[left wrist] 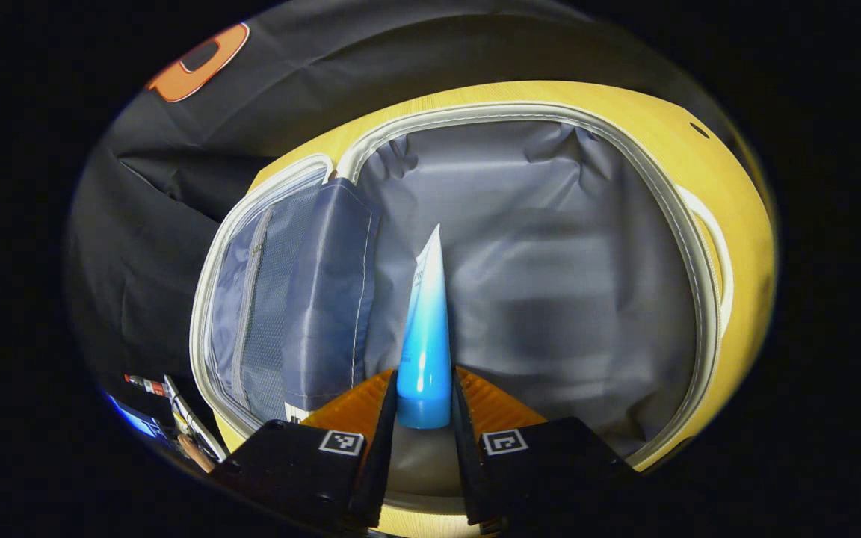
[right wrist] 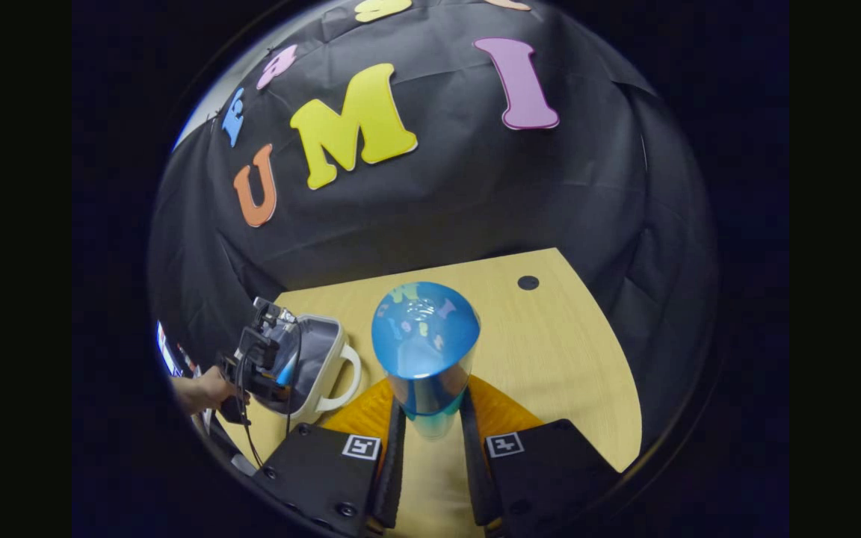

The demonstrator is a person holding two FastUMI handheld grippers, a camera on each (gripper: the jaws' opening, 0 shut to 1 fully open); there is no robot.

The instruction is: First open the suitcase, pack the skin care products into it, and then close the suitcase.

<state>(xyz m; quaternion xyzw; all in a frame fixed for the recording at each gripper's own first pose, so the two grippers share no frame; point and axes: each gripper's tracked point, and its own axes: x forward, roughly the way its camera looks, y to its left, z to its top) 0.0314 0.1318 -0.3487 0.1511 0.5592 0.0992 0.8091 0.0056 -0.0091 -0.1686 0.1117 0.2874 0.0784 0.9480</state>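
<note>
In the left gripper view the suitcase (left wrist: pixel 699 246) lies open, showing its grey lining and a mesh pocket (left wrist: pixel 281 299) on the left half. My left gripper (left wrist: pixel 424 407) is shut on a blue and white tube (left wrist: pixel 426 329), cap end between the fingers, tip pointing over the lining. In the right gripper view my right gripper (right wrist: pixel 431 426) is shut on a clear bottle with a blue cap (right wrist: pixel 424 329), held upright above the table (right wrist: pixel 550 351). Farther left there, the left gripper (right wrist: pixel 262 355) and a hand (right wrist: pixel 202 388) hover at the suitcase (right wrist: pixel 326 359).
The wooden table has a small dark hole (right wrist: pixel 528 282) near its back edge. The black cloth wall stands close behind it. A few small items (left wrist: pixel 169 407) lie past the suitcase's left side in the left gripper view.
</note>
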